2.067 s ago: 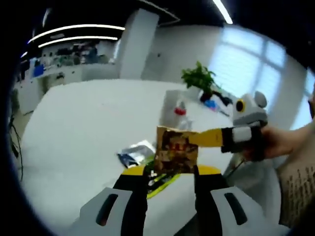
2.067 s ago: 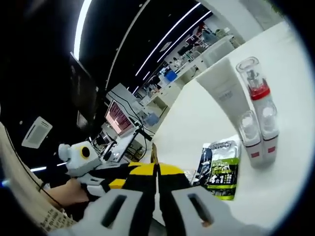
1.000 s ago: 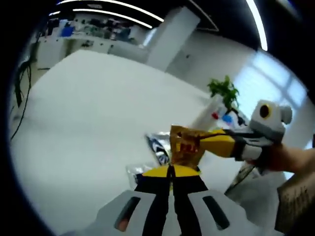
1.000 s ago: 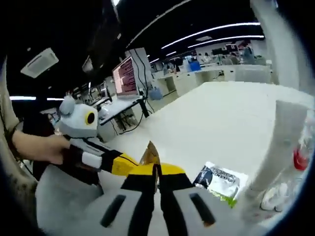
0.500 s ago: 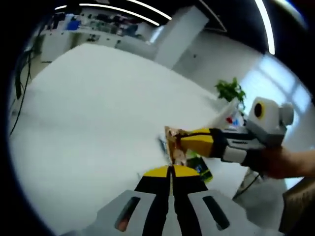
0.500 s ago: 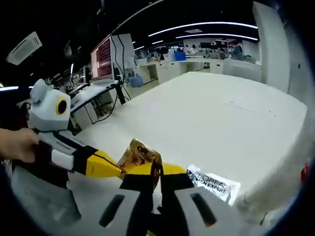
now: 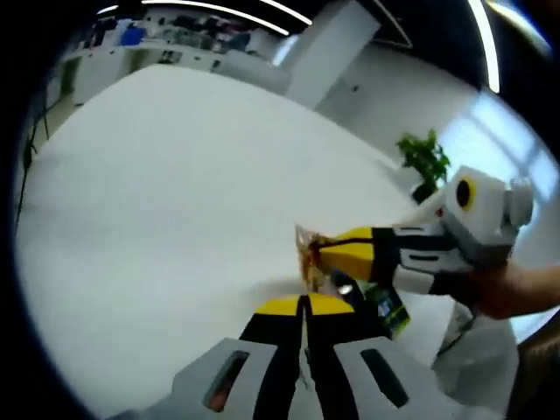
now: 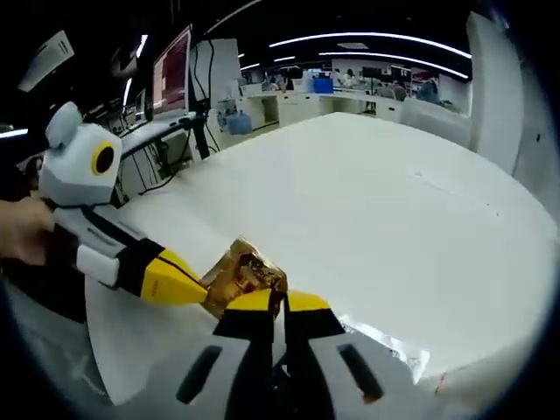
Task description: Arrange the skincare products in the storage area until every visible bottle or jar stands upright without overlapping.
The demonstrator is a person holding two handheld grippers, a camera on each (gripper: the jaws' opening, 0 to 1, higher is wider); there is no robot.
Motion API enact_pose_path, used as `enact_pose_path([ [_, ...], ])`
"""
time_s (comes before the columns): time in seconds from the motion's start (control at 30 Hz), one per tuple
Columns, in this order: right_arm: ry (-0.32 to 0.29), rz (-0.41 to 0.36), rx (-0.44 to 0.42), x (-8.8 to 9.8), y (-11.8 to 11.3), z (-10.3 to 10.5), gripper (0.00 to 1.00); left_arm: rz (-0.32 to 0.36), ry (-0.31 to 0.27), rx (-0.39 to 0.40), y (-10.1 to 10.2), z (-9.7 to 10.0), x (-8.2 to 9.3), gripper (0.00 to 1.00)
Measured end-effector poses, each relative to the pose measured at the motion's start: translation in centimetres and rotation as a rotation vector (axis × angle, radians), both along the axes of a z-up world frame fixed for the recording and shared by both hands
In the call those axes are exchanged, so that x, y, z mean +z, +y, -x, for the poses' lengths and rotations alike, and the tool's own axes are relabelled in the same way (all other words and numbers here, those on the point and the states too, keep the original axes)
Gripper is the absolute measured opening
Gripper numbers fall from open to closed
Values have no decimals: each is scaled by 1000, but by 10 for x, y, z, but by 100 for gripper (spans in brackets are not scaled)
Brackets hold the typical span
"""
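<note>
Now both grippers, left [image 7: 304,302] & right [image 8: 278,297], clench the gold sachet [image 8: 243,273]; lower slowly onto worktop [image 8: 376,210], w/o tearing.

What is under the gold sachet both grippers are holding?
Bare white table lies beneath the gold sachet. Near it a silver packet rests flat; whatever lies directly under the right gripper is hidden.

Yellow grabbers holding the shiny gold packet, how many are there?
2. The left gripper pinches the gold packet on one side, the right gripper on the other, both above the white table.
</note>
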State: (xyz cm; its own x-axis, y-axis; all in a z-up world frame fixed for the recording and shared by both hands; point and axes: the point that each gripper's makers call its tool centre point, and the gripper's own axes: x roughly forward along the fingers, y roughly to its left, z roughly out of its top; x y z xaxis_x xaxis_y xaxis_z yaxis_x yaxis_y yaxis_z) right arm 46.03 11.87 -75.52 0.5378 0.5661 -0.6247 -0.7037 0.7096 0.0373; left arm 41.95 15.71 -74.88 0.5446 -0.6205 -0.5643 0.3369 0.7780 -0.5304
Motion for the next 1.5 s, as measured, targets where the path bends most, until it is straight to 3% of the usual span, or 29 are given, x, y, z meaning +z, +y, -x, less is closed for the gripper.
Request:
enact_pose_path([
  [0.3,-36,116,66,-18,2,-4,4,-47,4,-36,-1,-3,-14,0],
  [0.53,-59,169,104,-25,-1,-2,2,-273,-206,-192,-3,-8,-1,13],
  [0.6,-65,175,110,-25,-1,-2,2,-316,-244,-228,-6,-11,2,17],
  [0.83,-79,161,64,-24,-3,-9,2,-439,-322,-339,-24,-21,-3,16],
  [0.97,-79,156,36,-24,-5,-10,2,-498,-324,-348,-25,-30,-14,15],
  [1.07,-78,153,25,-24,-5,-10,2,-504,-301,-355,-27,-32,-20,16],
  [1.27,-71,157,-21,-25,-10,-13,2,-542,-277,-399,-31,-28,-30,19],
  [1.5,-79,151,-2,-25,-7,-13,3,-530,-265,-397,-31,-32,-30,19],
])
